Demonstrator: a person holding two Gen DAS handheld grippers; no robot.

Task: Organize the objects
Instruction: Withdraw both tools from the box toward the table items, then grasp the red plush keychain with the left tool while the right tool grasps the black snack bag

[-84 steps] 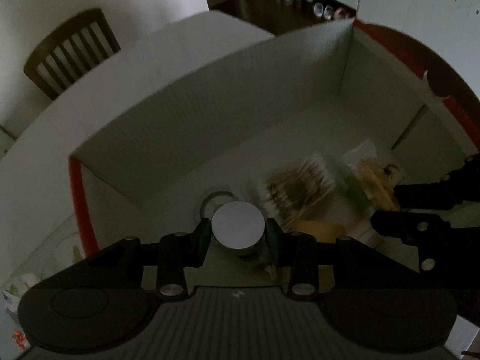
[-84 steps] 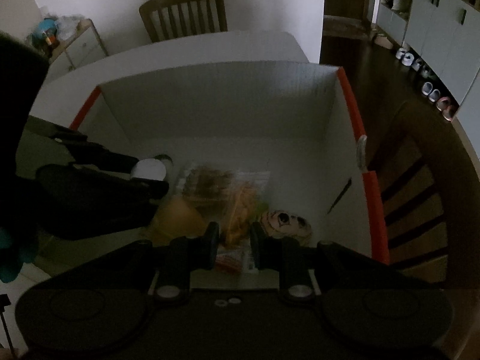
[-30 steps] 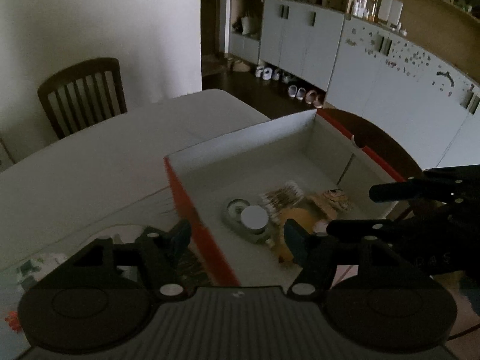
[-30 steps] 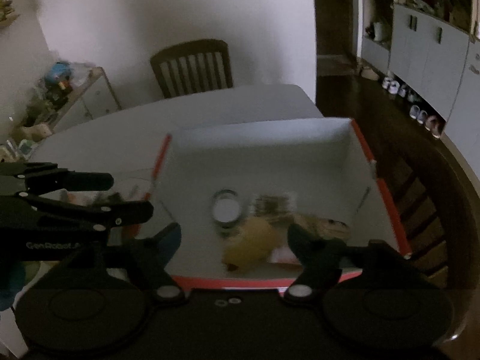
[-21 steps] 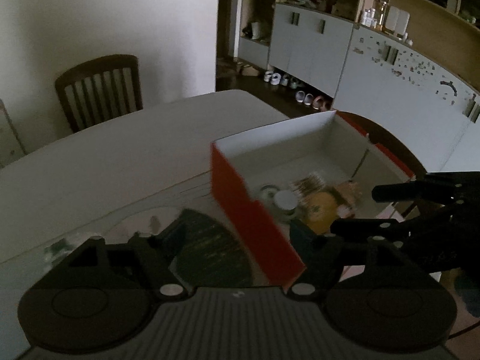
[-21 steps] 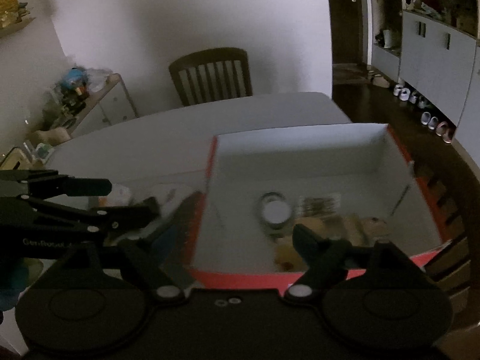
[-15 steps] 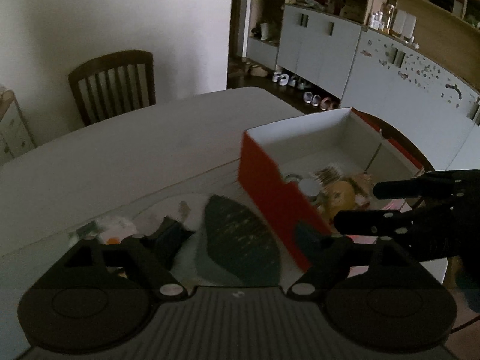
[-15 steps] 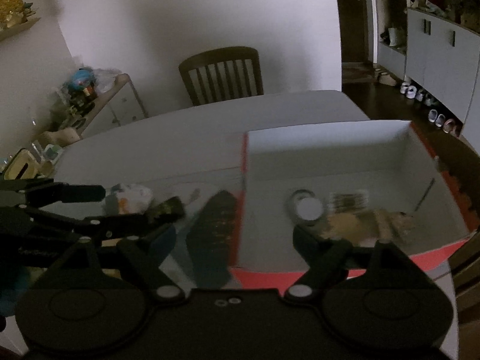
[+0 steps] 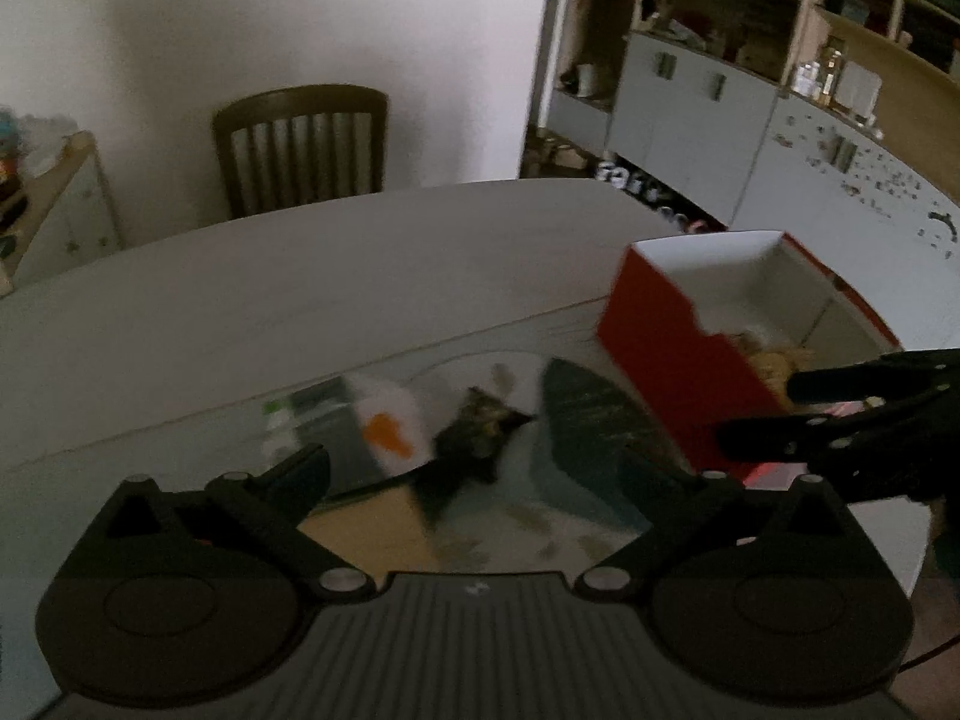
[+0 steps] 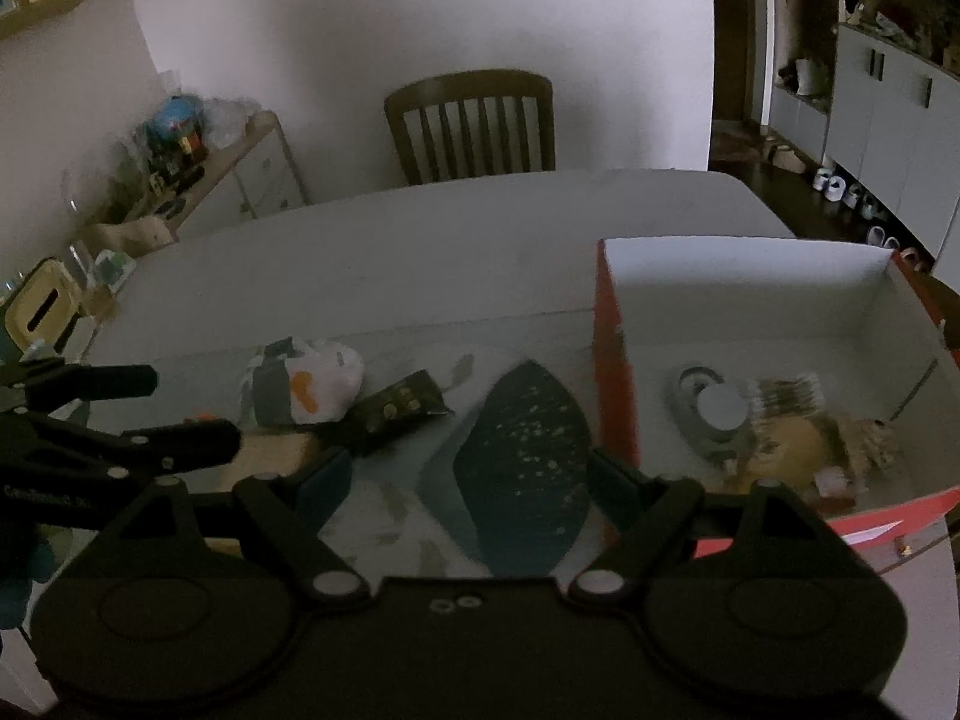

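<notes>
A red box with a white inside (image 10: 612, 360) stands at the right of the table, also the red box (image 9: 660, 348). In it lie a round tin with a grey lid (image 10: 717, 408) and several snack packs (image 10: 798, 444). On the mat to its left lie a white packet with an orange mark (image 10: 312, 381), a dark small packet (image 10: 399, 405) and a tan flat piece (image 10: 270, 456). My left gripper (image 9: 477, 468) hovers over the white packet (image 9: 390, 426) and the dark packet (image 9: 474, 438), jaws opening, nothing between them. My right gripper (image 10: 468, 474) stands open and empty beside the box.
A glass-topped mat with a dark teal leaf pattern (image 10: 522, 456) covers the near table. A wooden chair (image 10: 474, 120) stands at the far side. A cluttered sideboard (image 10: 180, 162) is at the left, and cabinets with shoes (image 9: 690, 120) are at the right.
Both grippers have swung left, away from the box and over the loose items on the mat. The left jaws have widened. The tin stays in the box.
</notes>
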